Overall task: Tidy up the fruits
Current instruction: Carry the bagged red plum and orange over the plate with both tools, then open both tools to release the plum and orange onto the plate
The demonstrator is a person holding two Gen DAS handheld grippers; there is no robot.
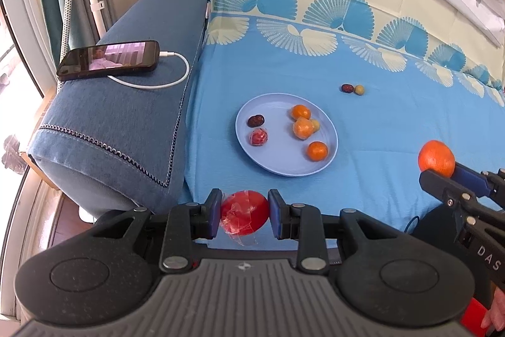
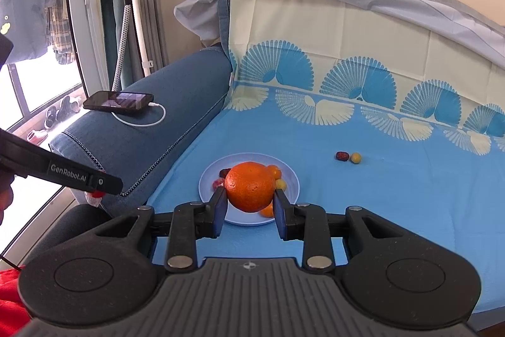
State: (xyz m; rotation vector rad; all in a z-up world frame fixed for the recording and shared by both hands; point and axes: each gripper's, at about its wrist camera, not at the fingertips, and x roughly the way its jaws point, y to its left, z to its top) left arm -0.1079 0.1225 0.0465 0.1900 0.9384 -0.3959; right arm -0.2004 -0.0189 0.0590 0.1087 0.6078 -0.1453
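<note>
The left gripper is gripping a wrapped red fruit, the right gripper an orange — both nearing the half-filled blue plate; two small fruits are lying on the sheet beyond.

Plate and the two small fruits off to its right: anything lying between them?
Nothing: bare blue sheet between the plate and the two small fruits, clear in both wrist views.

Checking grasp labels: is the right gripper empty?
No, the right gripper is shut on a large orange, pinched between its blue pads above the plate.
</note>
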